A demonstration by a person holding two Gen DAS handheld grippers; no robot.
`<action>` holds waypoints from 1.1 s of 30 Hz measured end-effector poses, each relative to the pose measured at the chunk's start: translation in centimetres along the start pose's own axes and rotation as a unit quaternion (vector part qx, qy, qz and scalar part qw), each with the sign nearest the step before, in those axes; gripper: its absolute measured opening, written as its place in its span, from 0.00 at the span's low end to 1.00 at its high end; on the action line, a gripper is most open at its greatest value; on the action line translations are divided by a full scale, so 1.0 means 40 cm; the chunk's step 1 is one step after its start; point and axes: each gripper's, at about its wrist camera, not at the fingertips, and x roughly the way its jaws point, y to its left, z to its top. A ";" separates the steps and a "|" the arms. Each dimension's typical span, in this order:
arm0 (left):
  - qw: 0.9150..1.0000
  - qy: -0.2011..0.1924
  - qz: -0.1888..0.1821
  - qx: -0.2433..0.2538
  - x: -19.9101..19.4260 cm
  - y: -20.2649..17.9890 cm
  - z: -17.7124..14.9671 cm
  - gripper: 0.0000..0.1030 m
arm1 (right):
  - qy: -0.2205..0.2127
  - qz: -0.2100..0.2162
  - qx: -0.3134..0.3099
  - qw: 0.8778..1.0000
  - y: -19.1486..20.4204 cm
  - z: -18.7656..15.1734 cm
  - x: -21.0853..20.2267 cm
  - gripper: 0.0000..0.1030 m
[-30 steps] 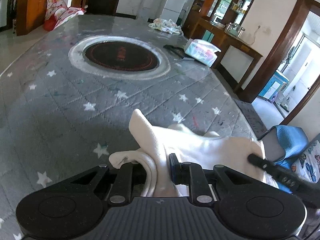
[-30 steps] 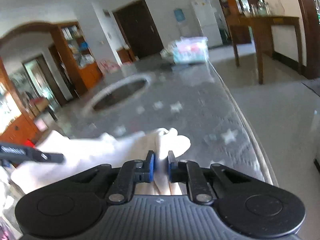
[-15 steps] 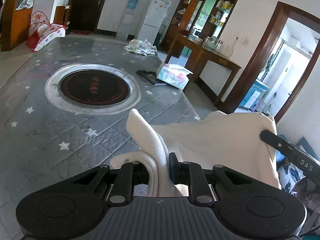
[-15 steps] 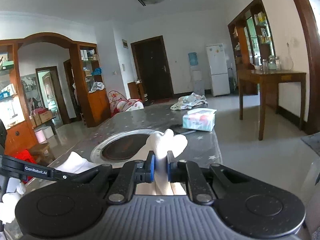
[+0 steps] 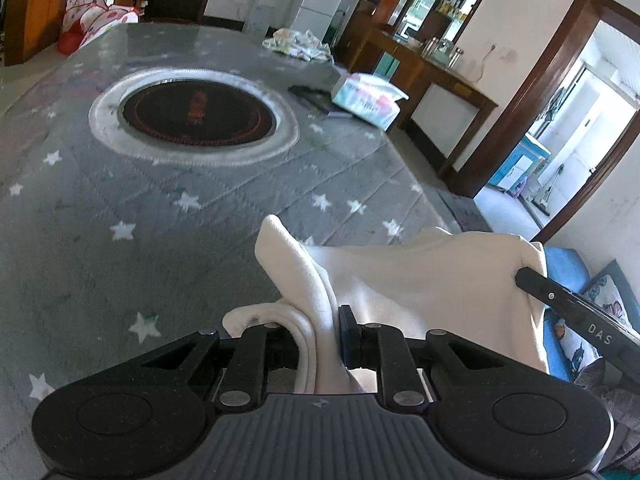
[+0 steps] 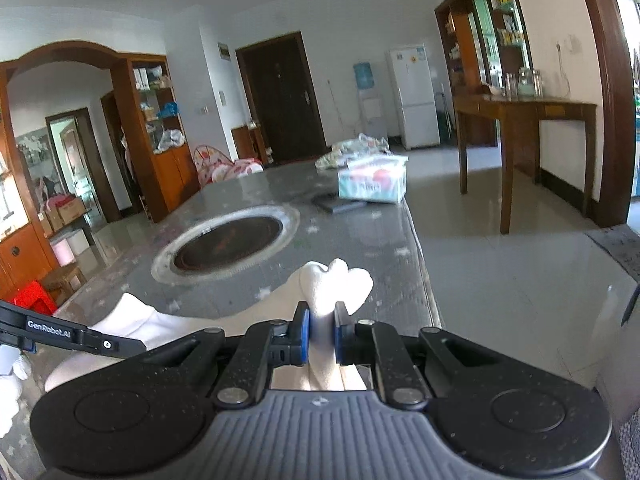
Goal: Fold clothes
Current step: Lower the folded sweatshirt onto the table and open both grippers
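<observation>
Fingers (image 5: 348,336) of the left gripper (image 5: 320,340) pinching a thick bunch of the white cloth (image 5: 420,280). Fingers (image 6: 302,334) of the right gripper (image 6: 320,334) squeezing another corner of the same cloth (image 6: 332,284), with a puffy bit sticking out past the tips. Hanging stretched between the two grippers, above the near end of the grey starry surface (image 5: 120,200). Sitting in the middle of that surface: a dark round plate (image 5: 198,114) with a silver ring. Lying near the far edge: a tissue pack (image 5: 368,98) and a bundle of patterned clothes (image 5: 298,42).
</observation>
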 end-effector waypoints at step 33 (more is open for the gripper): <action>0.991 -0.023 0.127 0.025 0.031 0.066 -0.043 0.51 | 0.080 0.019 -0.096 0.992 0.123 -0.151 0.025 0.61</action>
